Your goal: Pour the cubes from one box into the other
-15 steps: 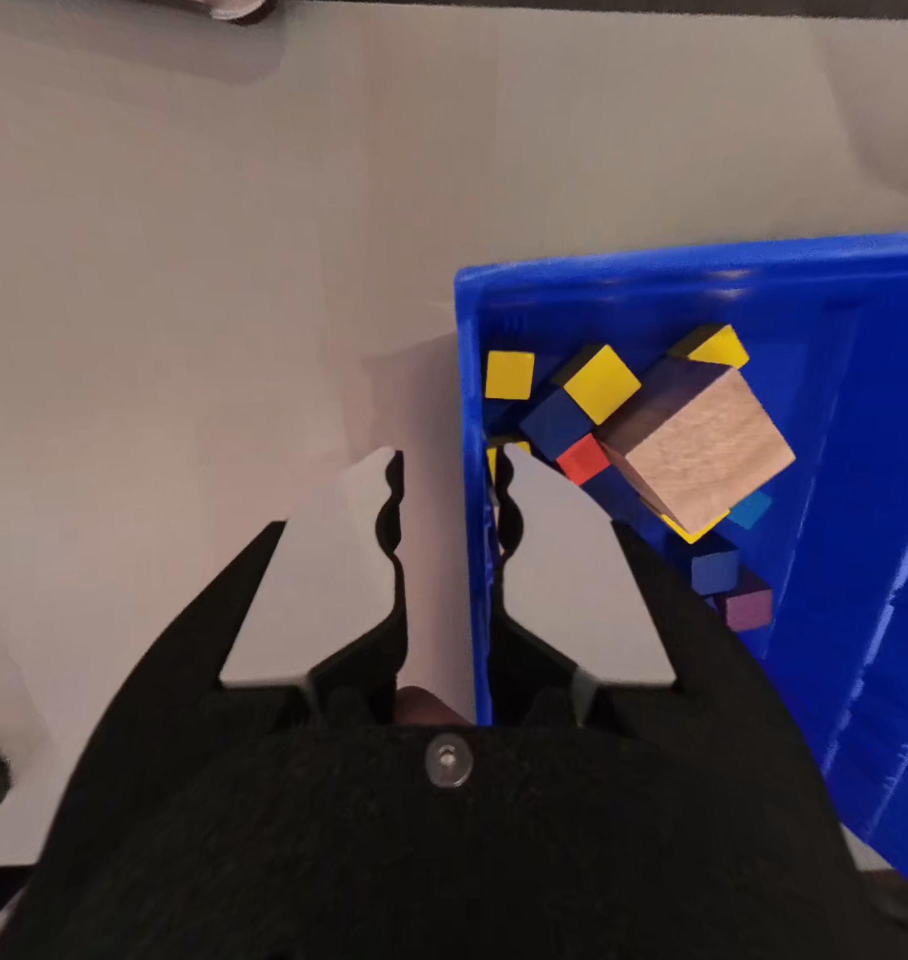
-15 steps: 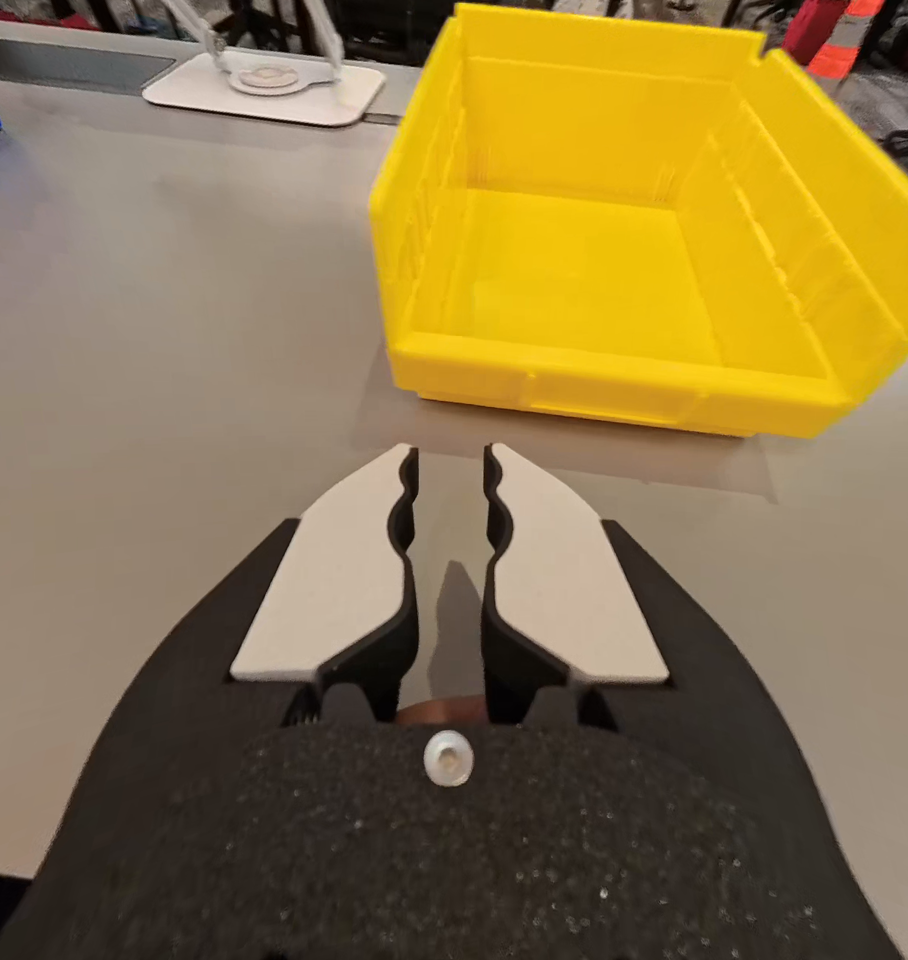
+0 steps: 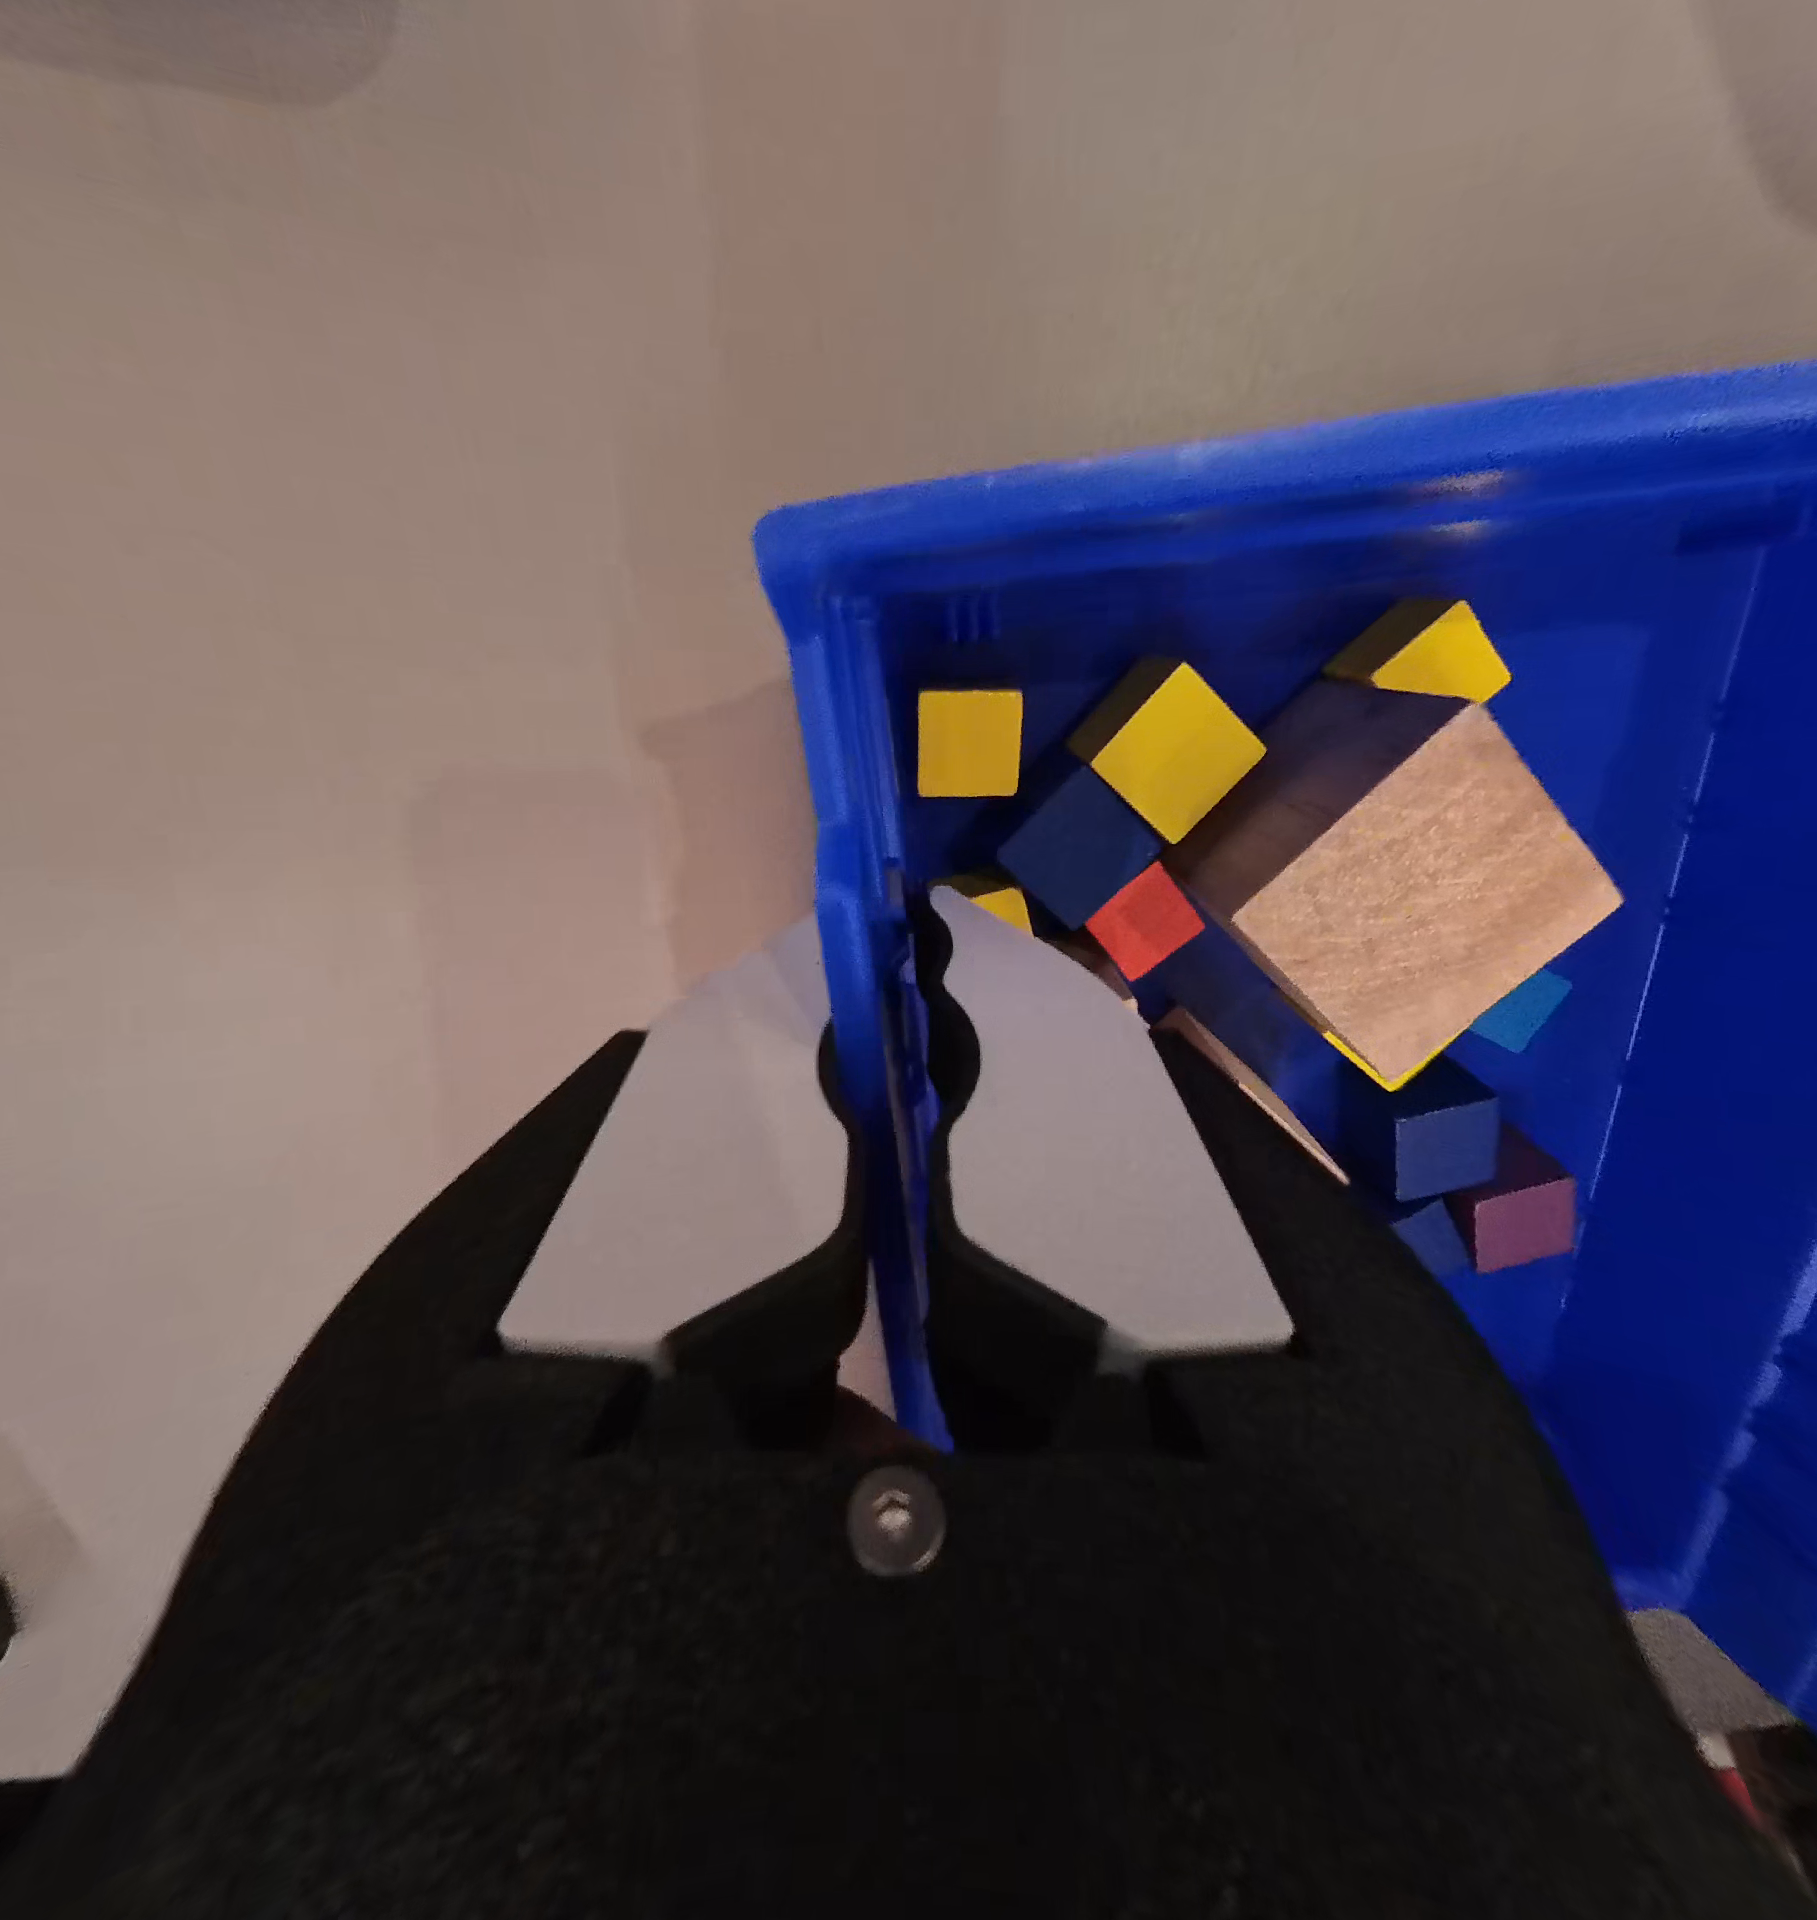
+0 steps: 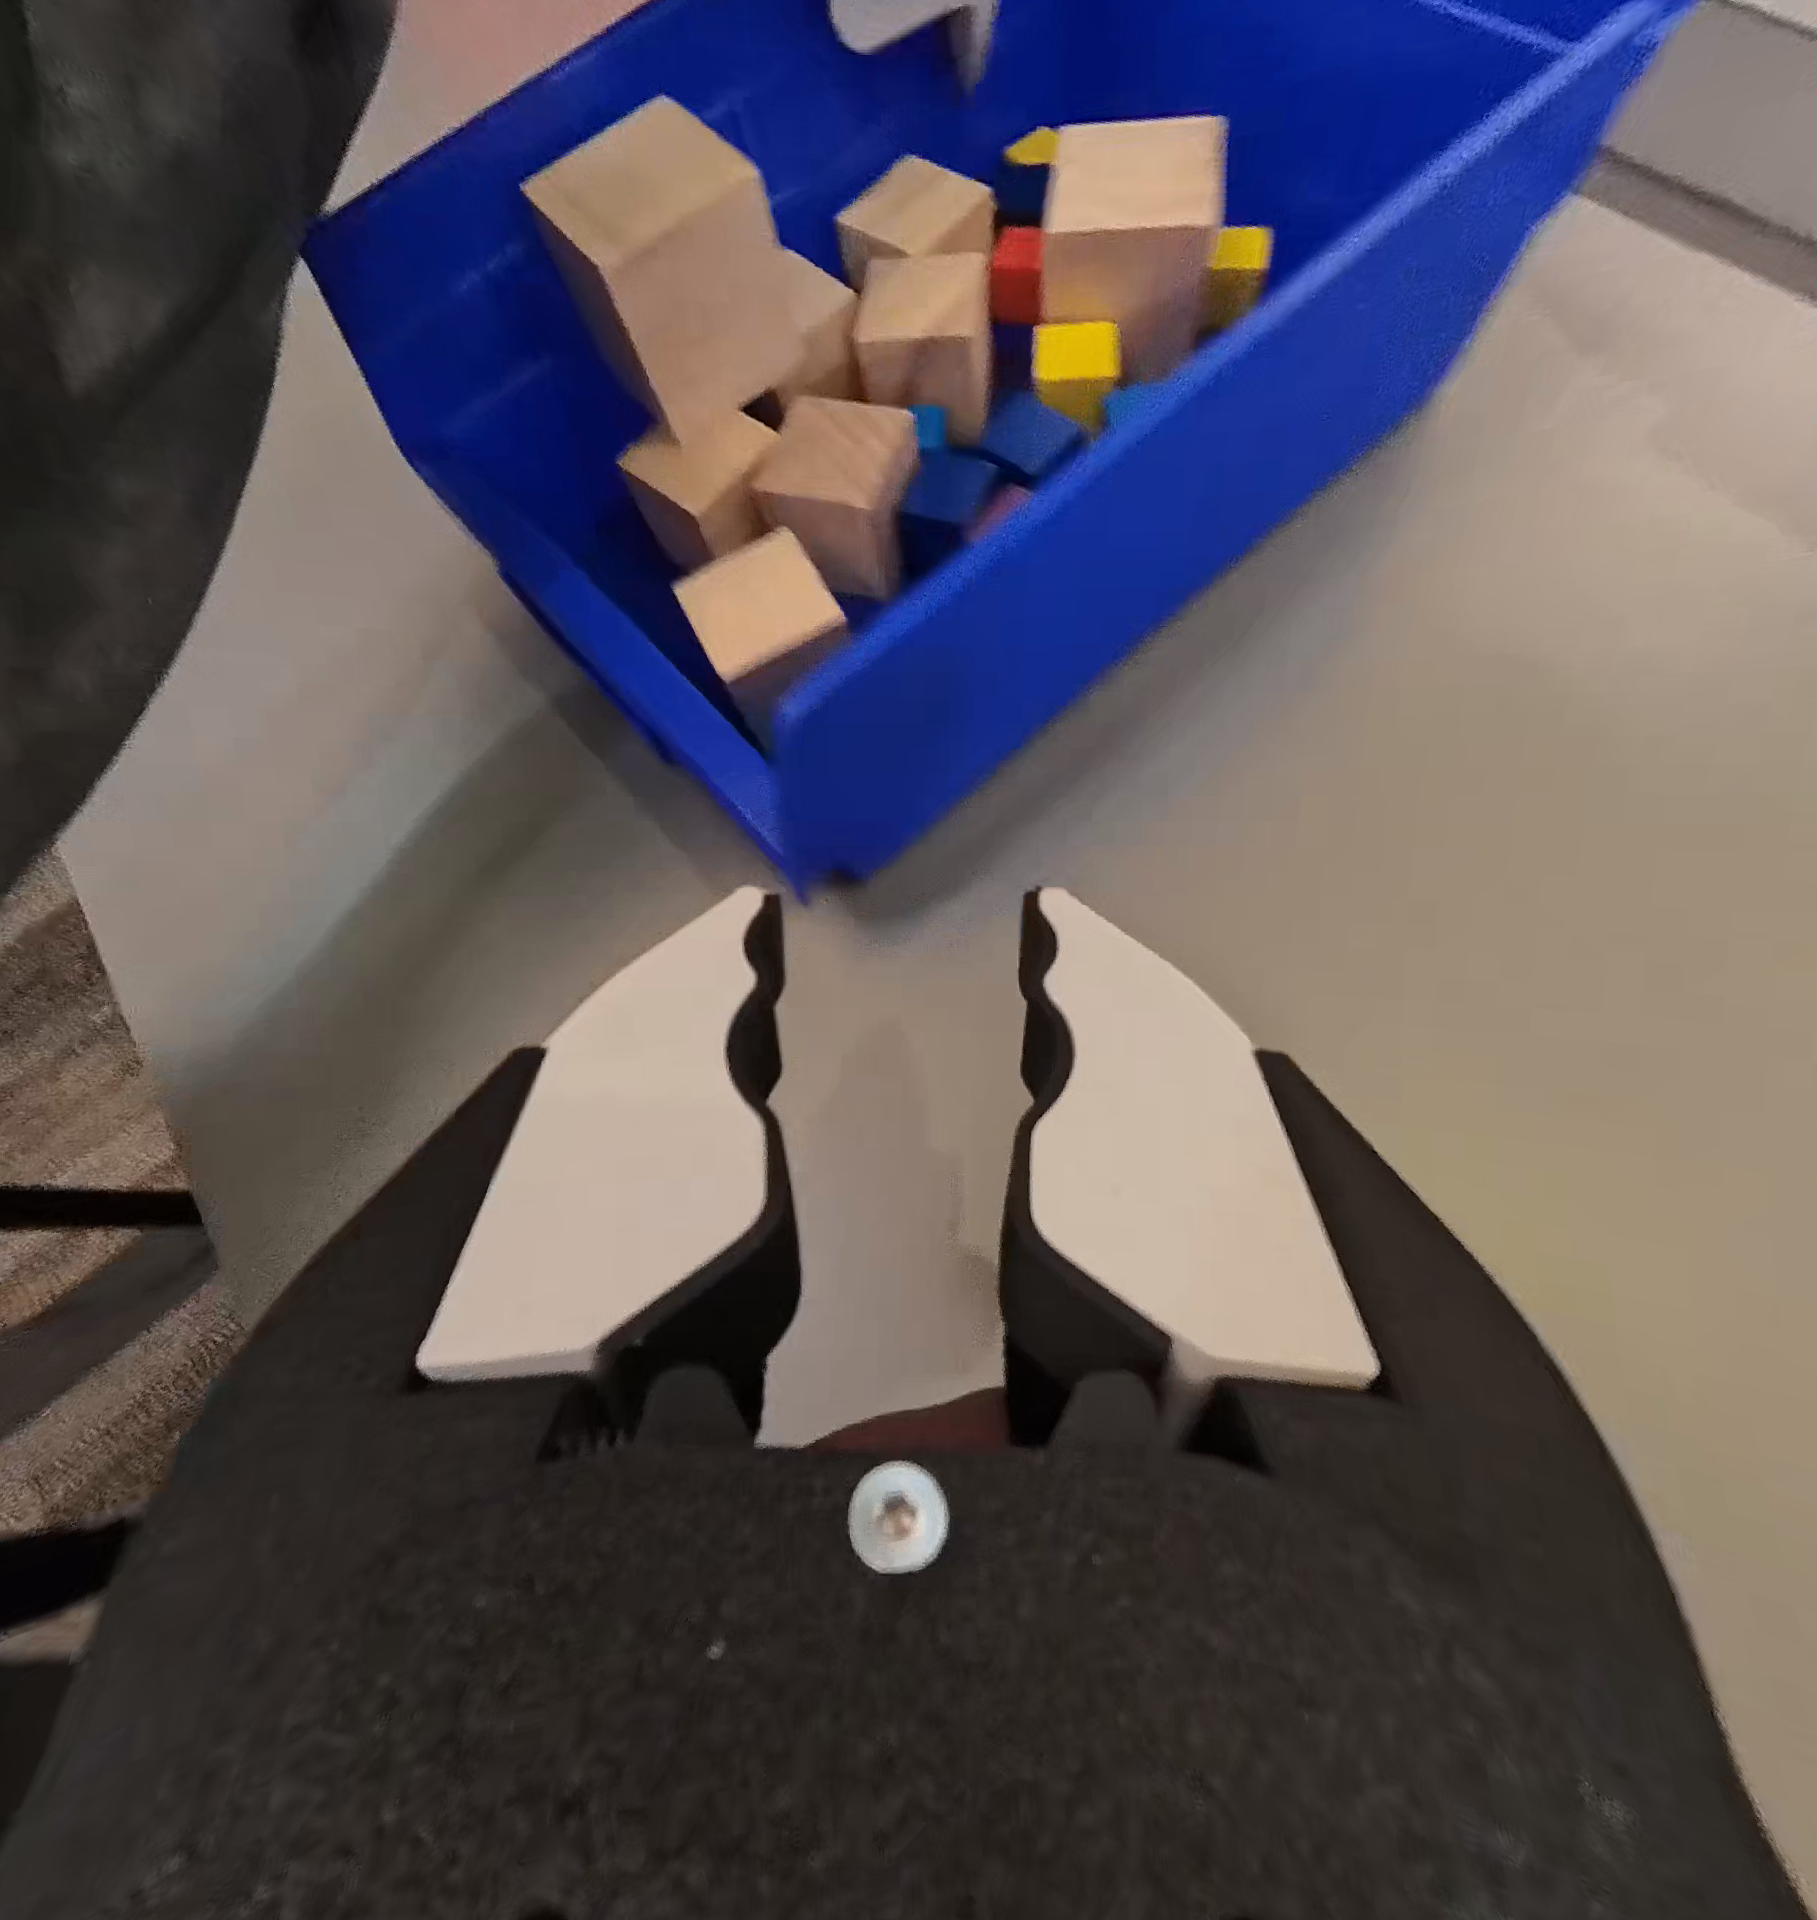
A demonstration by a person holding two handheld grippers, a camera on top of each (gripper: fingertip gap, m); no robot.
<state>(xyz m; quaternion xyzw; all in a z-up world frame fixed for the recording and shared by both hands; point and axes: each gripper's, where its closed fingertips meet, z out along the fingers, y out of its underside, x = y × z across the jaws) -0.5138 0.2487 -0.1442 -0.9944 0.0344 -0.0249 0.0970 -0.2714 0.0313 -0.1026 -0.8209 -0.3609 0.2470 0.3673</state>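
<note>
- Left wrist view: the left gripper (image 3: 888,971), black with pale grey finger plates, was closed down on the side wall of the blue plastic box (image 3: 1299,499), one finger outside the wall and the other inside, the wall pinched between them.
- The blue plastic box filled the right half of the frame, over the plain grey table (image 3: 364,623).
- Inside it lay a large bare wooden cube (image 3: 1413,909) at centre right, with small painted wooden cubes around it: yellow ones (image 3: 968,743) toward the upper left corner of the box, a red one (image 3: 1143,920) just beside the inner finger, dark blue and purple ones lower right.
- Right wrist view: the right gripper (image 4: 902,914) hovered over the table (image 4: 1403,831) with its fingers well apart and nothing between them, its tips just short of the near corner of the box (image 4: 987,717).
- The box sat in the upper centre of the frame, blurred, holding several bare wooden cubes (image 4: 675,260) on its left and the small coloured ones (image 4: 1075,353) on its right.
- The other gripper's pale fingertip (image 4: 914,26) showed at the top edge, at the box's far wall.
- A dark grey sleeve (image 4: 104,364) filled the upper left.
</note>
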